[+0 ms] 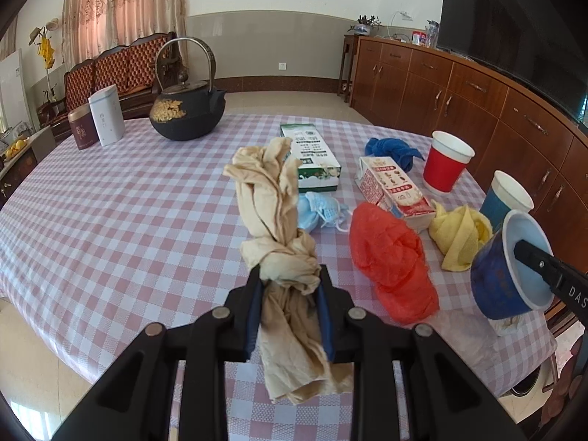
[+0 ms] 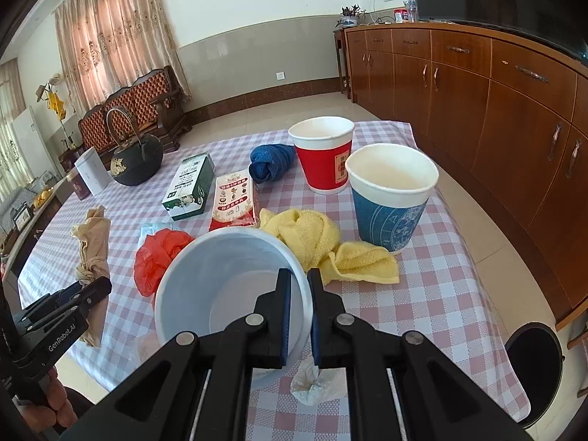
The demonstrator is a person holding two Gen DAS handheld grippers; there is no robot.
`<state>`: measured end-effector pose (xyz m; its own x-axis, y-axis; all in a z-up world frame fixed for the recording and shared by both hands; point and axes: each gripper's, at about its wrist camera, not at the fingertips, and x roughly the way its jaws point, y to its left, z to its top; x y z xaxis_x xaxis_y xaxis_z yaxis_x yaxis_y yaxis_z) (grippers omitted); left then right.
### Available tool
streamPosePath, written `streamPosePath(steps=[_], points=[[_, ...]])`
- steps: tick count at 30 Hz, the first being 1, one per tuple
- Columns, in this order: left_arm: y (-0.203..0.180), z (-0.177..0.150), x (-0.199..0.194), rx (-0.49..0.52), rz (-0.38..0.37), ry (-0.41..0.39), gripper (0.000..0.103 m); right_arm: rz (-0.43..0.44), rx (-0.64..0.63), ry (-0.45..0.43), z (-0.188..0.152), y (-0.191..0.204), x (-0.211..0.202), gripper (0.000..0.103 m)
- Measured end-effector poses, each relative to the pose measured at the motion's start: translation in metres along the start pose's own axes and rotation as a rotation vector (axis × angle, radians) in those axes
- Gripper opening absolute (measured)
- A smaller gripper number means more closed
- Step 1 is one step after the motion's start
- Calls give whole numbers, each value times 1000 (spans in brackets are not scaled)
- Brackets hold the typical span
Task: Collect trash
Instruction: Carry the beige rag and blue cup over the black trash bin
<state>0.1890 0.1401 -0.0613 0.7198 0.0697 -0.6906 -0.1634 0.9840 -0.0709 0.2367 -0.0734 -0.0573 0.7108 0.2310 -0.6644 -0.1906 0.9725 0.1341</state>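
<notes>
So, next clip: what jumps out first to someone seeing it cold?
Both grippers are already loaded: the left gripper clamps a knotted beige cloth, and the right gripper pinches the rim of a tilted blue paper cup. Behind them, bright litter crowds the checked tablecloth.

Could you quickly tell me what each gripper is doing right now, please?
Left gripper: jaws closed on the knotted beige cloth.
Right gripper: jaws closed on the rim of the blue paper cup, one inside, one outside.
</notes>
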Motion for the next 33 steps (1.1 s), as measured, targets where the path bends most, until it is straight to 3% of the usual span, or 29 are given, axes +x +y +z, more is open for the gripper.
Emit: streamPosePath(steps=[7, 15, 24, 33], points=[[-14, 5, -24, 28, -36, -36, 29, -5, 21, -52, 5, -6, -28, 9], [-55, 10, -50, 92, -126, -71, 28, -65, 84, -108, 6, -46, -70, 9], [-146, -6, -67, 225, -301, -49, 29, -159, 208, -130, -21, -114, -116, 9], [-244, -37, -68, 358, -481, 37, 29, -291, 344, -127, -64, -196, -158, 9]])
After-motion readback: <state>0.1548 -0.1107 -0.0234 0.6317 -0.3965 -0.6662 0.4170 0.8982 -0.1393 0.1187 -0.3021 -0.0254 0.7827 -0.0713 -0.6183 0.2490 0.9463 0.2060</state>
